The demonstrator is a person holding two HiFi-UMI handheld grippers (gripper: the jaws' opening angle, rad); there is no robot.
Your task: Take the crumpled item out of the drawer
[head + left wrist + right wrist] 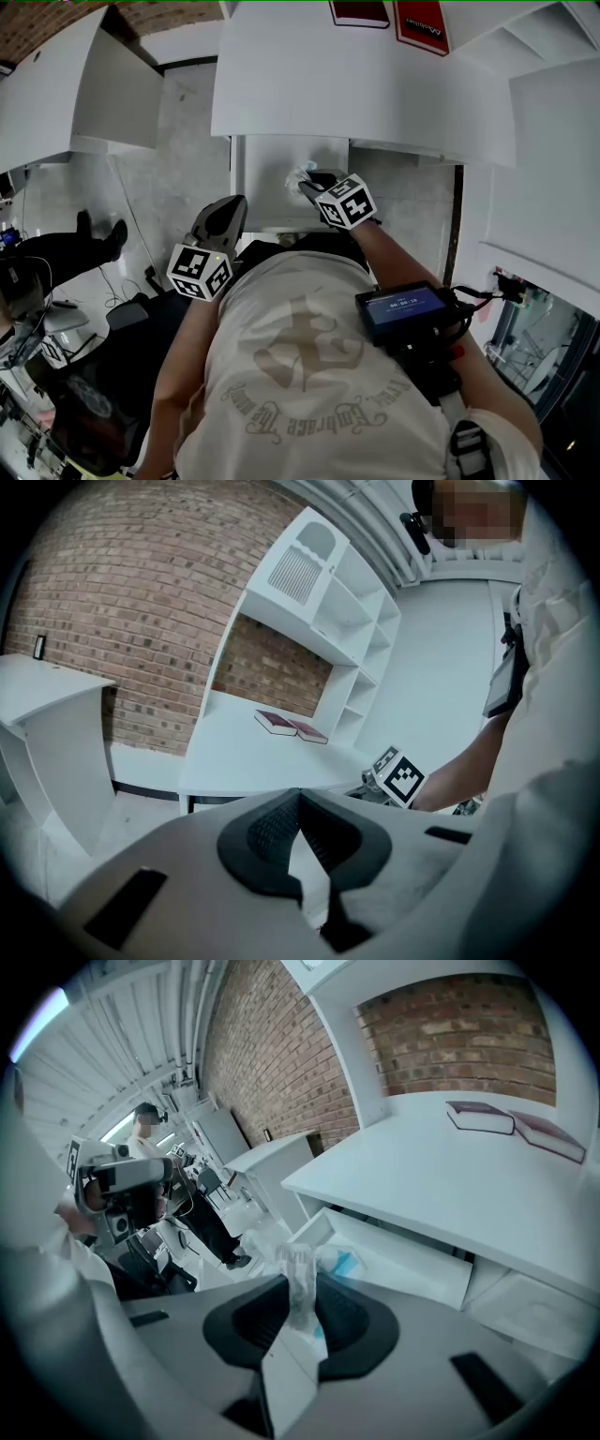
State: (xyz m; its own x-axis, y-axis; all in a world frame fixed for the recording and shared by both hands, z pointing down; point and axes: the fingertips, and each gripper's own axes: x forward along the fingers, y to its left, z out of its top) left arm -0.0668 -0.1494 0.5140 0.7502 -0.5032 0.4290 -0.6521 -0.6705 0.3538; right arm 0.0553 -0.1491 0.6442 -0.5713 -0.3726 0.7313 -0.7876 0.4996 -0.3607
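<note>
Above the open drawer (267, 192) under the counter (356, 94) front edge, right tongs (298, 1288) are clamped on the crumpled wrapper (298, 1262), thin pinch only. Lift straight and slow, same squeeze, clear the drawer's front wall. Left tongs (298, 799) together, empty, well back.

1. A white desk top (309, 84) is set against a brick wall, and most of its surface is shown as plain white board.
2. Two dark red books, one (359, 12) just beside the other (420, 26), are laid flat on the desk top, close to the wall.
3. A white shelf unit (352, 639) is stood at one end of the desk top.
4. A white drawer (272, 183) is pulled out from under the front edge of the desk top.
5. The desk is carried by a pale grey floor (183, 150), on which a second white desk (66, 94) is stood to the left.
</note>
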